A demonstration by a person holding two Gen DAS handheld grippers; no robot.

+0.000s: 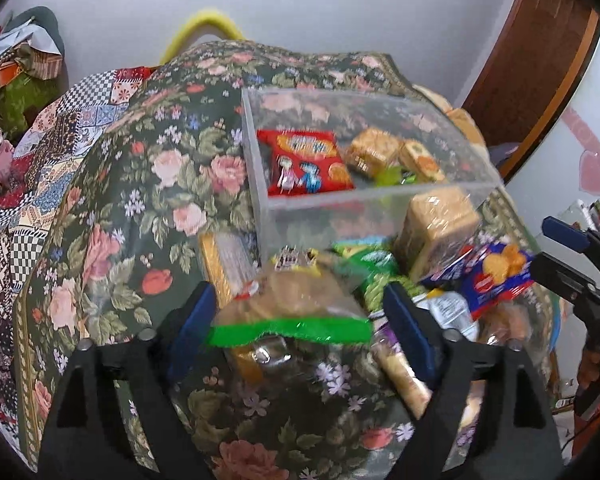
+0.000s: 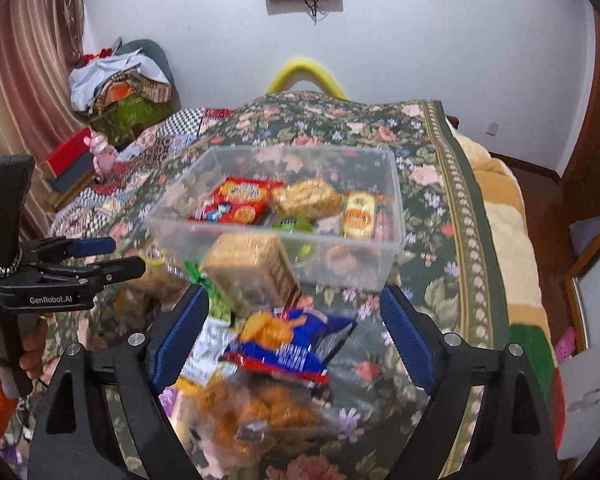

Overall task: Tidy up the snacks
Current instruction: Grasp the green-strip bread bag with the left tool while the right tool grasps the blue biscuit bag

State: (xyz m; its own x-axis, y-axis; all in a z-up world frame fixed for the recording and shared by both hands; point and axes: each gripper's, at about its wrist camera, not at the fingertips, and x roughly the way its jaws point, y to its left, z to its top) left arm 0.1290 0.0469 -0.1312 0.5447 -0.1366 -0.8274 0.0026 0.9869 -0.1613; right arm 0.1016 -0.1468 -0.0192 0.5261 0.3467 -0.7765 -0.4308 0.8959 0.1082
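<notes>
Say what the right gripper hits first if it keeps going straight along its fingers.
Probably the blue-and-red snack packet, lying between the open right gripper's fingers atop the loose pile; depth is unclear in the blur.

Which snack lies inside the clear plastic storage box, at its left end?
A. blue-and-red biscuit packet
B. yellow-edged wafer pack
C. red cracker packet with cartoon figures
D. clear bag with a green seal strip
C: the red cracker packet with cartoon figures lies inside the clear plastic storage box, at its left end; the other packs sit outside, on the floral cloth.
</notes>
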